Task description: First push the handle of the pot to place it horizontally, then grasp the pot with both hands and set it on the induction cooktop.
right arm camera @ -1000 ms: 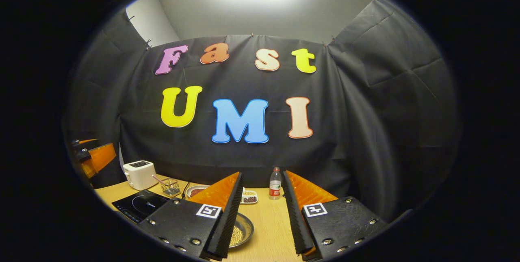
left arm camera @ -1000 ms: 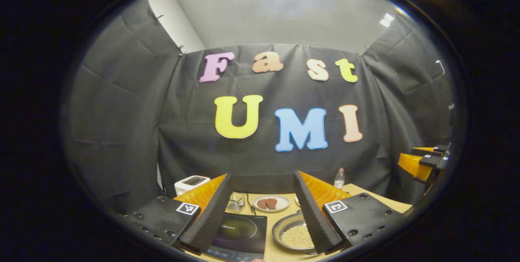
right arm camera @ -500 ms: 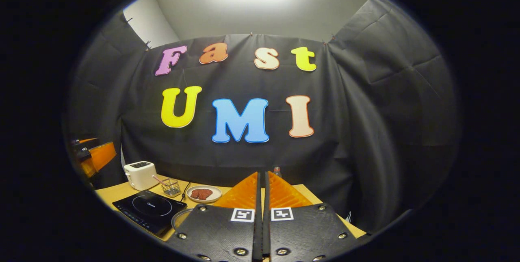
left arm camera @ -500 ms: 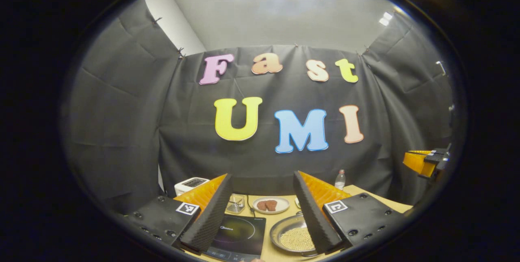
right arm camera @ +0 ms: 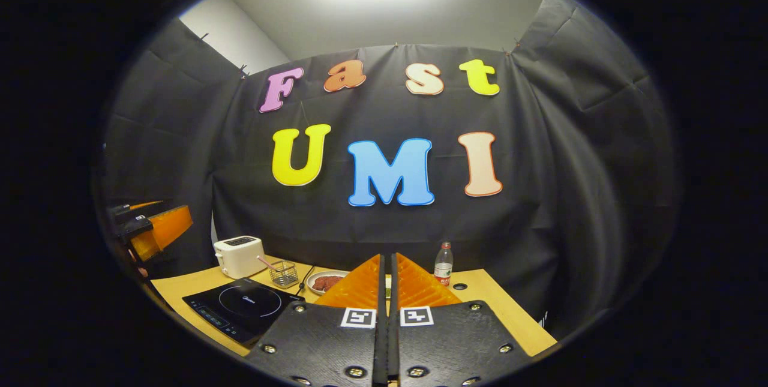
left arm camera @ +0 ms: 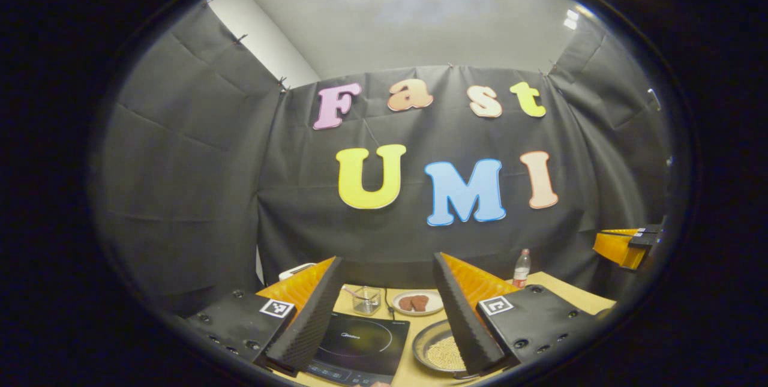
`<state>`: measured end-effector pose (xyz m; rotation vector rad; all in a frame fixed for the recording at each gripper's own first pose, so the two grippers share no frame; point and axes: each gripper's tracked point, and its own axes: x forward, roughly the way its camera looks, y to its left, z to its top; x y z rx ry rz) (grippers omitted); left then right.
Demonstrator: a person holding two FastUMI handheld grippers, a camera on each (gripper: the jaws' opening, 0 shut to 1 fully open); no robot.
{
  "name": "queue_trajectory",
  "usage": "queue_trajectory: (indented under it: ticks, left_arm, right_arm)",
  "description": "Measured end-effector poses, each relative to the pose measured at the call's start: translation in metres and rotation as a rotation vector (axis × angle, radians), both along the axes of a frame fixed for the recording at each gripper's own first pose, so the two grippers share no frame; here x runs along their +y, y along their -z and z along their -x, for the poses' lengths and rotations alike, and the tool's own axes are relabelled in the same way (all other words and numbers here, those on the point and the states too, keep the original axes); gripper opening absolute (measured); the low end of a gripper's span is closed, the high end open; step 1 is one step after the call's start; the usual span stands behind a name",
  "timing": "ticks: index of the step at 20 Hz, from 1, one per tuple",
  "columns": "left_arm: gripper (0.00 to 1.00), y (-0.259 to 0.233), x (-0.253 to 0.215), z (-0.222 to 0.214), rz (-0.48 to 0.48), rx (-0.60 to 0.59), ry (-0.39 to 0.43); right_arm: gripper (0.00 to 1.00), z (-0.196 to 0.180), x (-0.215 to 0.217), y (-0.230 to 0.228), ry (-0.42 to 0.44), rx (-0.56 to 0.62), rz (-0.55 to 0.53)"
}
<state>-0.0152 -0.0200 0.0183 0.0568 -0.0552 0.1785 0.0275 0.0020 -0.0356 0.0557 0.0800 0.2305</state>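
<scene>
Right tongs [right arm camera: 387, 267] now closed, empty; left tongs [left arm camera: 387, 279] wide above pot [left arm camera: 443, 351], cooktop [left arm camera: 360, 348].

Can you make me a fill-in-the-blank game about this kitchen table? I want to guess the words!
1. The pot holds small pale beads and sits to the ____ of the induction cooktop in the left gripper view.
2. The right gripper has its fingers ____.
3. The left gripper has its fingers ____.
4. The white toaster stands ____ the cooktop, near the wall.

Missing words: right; shut; open; behind
</scene>
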Motion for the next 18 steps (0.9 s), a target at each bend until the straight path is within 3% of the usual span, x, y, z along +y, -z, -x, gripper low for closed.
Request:
queue_trajectory:
  ticks: [10, 11, 15, 18]
  left_arm:
    - [0.99, -0.004, 0.037, -0.015, -0.011, -0.018, -0.027]
    - [0.96, -0.005, 0.04, -0.018, -0.007, -0.022, -0.026]
    - [0.99, -0.009, 0.056, -0.021, -0.015, -0.032, -0.033]
    - [0.96, -0.01, 0.069, -0.022, -0.017, -0.035, -0.045]
  right_arm:
    - [0.0, -0.011, 0.069, 0.02, -0.138, 0.052, -0.014]
    - [0.0, -0.012, 0.078, 0.024, -0.154, 0.061, -0.011]
    - [0.0, -0.012, 0.107, 0.044, -0.225, 0.123, -0.011]
    - [0.0, -0.008, 0.129, 0.06, -0.276, 0.168, -0.003]
